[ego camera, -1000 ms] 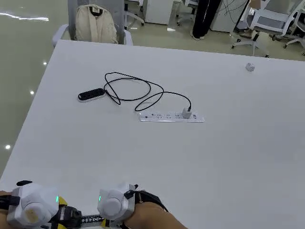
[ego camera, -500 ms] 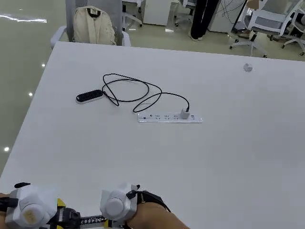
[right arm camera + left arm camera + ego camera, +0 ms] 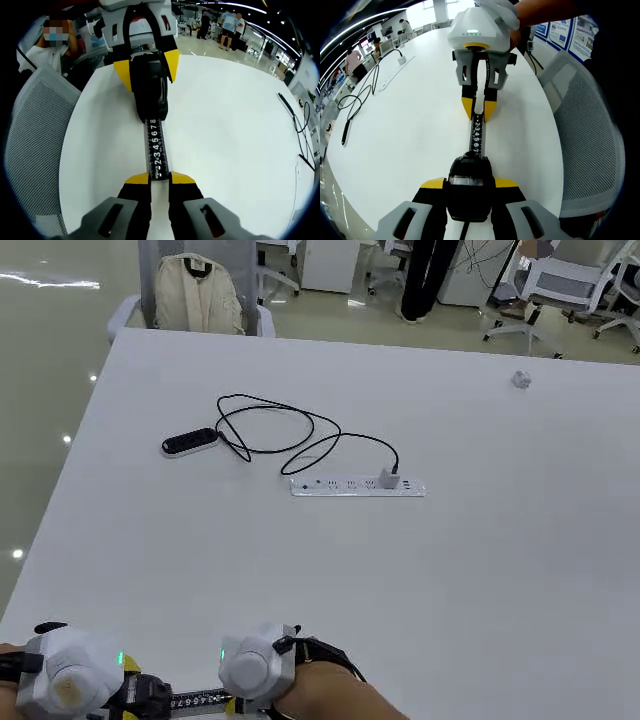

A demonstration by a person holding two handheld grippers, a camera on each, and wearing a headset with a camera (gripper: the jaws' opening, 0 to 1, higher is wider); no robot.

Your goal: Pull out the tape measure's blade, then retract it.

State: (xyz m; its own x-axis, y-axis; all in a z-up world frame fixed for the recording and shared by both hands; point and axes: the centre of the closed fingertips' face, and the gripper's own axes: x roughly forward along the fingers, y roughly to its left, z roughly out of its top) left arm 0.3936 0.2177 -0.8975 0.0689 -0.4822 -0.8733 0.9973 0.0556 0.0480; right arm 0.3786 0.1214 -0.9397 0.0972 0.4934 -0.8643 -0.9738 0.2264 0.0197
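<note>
My left gripper is clamped around the black case of the tape measure. This anchors the case so it cannot slide toward the pull. My right gripper faces it, jaws drawn narrow on the free end of the blade. The two are set in one straight line so the blade runs out flat, without a twist. Both sit low over the near edge of the table, well apart from the power strip and its cable. A short stretch of blade is out, so I judge most of the travel lies in the case.

The hook at the tip is buried between my right jaws, so I cannot tell whether they grip it or the blade's edges. In the head view both grippers are cut off at the bottom. I cannot make out any lock on the case.
</note>
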